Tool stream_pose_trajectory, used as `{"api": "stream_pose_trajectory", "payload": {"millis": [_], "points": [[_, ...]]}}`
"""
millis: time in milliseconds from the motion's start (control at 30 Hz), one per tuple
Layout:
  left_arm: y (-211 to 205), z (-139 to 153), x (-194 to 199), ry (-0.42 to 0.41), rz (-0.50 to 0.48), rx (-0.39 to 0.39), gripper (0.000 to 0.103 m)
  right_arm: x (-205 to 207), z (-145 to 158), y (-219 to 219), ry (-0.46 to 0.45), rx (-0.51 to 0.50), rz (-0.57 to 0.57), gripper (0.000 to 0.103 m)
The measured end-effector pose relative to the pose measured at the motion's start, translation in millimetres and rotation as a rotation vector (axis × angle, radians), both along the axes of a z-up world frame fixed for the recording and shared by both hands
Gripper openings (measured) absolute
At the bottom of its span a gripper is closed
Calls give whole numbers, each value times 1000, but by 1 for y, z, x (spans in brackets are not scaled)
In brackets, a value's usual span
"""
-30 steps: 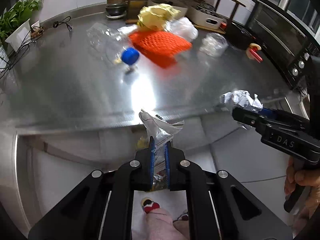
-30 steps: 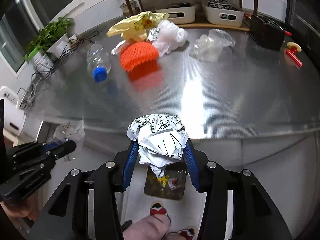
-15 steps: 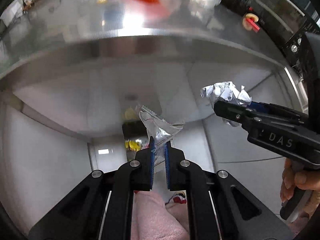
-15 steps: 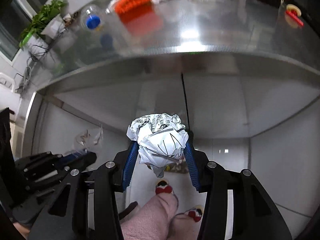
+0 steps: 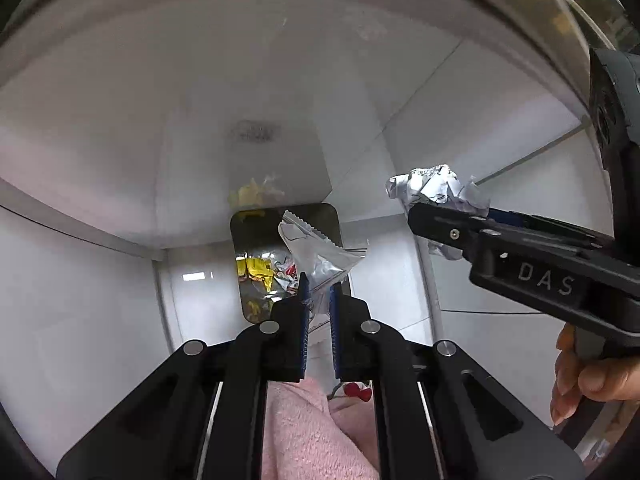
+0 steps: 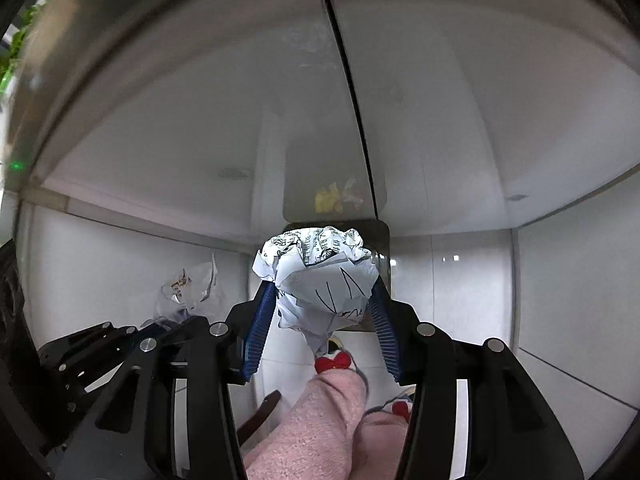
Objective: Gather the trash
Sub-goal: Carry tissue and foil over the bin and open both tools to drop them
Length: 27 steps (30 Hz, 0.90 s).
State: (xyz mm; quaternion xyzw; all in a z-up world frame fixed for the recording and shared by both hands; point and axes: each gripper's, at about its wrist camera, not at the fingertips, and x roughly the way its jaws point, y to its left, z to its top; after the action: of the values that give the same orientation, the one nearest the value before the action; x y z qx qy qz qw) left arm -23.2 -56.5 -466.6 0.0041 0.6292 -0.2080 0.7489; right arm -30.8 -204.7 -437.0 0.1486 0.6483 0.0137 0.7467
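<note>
White cabinet fronts [image 5: 100, 272] fill both views, with the steel counter edge [image 6: 80, 80] curving along the top; a second ago the counter top with its bottle, orange net and bags filled the frames, and now none of it shows. On the floor below stands a dark bin [image 5: 256, 240], open at the top, holding yellow and red wrappers; it looks larger and nearer than before. The right gripper [image 6: 324, 304] points down over the bin with a crumpled ball of printed paper [image 6: 320, 272] between its blue fingers [image 6: 260, 328], and its jaws are opening around the ball. The left gripper [image 5: 319, 300] also points down at the bin, its fingers nearly together and clamped on a clear plastic wrapper [image 5: 316, 252] that sticks up with a zigzag edge. Both pieces of trash sit in the same fingers as earlier. Pink trouser legs [image 6: 320, 420] and slippers with red bows show beneath the grippers.
</note>
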Motion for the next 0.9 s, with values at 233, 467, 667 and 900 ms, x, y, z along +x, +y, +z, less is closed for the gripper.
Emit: {"api": "stream_pose_trajectory", "payload": {"millis": [233,467,667,900], "points": [[1,-25,9,56,-1,9,10,17,-22,7,47,-18,-3,52],[1,-19,16,58,2,-11,29,20,-15,9,42,-16,-19,64],[3,-8,19,40,8,-14,53,25,-10,11,27,-31,-21,68],[11,25,18,-14,26,-1,75,22,18,-1,0,-61,-10,77]]}}
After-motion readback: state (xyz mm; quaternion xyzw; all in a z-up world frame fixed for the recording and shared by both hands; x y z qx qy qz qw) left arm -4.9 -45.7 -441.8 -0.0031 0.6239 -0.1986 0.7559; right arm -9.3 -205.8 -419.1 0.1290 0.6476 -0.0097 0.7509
